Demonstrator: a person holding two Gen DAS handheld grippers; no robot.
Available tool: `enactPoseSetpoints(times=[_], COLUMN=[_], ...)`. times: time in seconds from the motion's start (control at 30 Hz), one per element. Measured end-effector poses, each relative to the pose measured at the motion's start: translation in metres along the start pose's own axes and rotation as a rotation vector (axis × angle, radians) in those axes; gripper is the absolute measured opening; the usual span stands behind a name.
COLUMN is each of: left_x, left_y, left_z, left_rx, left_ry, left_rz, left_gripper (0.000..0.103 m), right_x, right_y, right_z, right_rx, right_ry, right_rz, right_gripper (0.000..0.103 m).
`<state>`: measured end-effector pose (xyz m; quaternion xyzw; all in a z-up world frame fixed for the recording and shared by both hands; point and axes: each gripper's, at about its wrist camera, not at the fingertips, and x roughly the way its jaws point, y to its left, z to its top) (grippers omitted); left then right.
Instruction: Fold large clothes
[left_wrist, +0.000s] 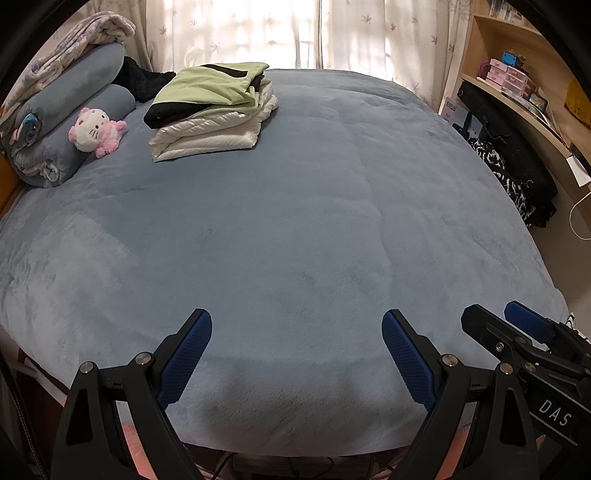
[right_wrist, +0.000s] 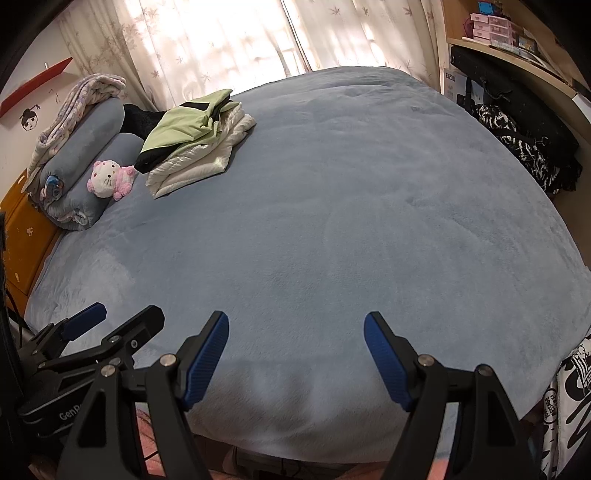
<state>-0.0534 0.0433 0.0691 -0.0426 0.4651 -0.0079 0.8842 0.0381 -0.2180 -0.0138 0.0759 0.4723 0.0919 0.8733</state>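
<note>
A stack of folded clothes (left_wrist: 212, 110), a light green and black garment on top of white quilted ones, lies at the far left of the blue bed (left_wrist: 295, 221); it also shows in the right wrist view (right_wrist: 195, 138). My left gripper (left_wrist: 297, 325) is open and empty over the bed's near edge. My right gripper (right_wrist: 295, 325) is open and empty beside it, and shows at the right of the left wrist view (left_wrist: 509, 317). The left gripper shows at the lower left of the right wrist view (right_wrist: 122, 314). A black-and-white patterned garment (right_wrist: 569, 398) hangs at the lower right.
Rolled blue bedding (left_wrist: 66, 122) with a pink-and-white plush cat (left_wrist: 96, 131) lies at the far left. A black-and-white cloth (left_wrist: 517, 181) hangs off the bed's right side below wooden shelves (left_wrist: 524, 85). Curtains (left_wrist: 295, 33) hang behind the bed.
</note>
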Motion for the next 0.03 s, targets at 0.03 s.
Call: enactPoseSetpoints(times=[0.03], left_x=[0.0000], left_y=[0.0007], left_z=[0.0003], left_rx=[0.000], left_ry=[0.002], left_rz=[-0.001], left_gripper=[0.092], right_x=[-0.0001], right_y=[0.0004], right_z=[-0.0001], right_rx=[0.000], right_ry=[0.000], right_rz=[-0.001], right_gripper=[0.076])
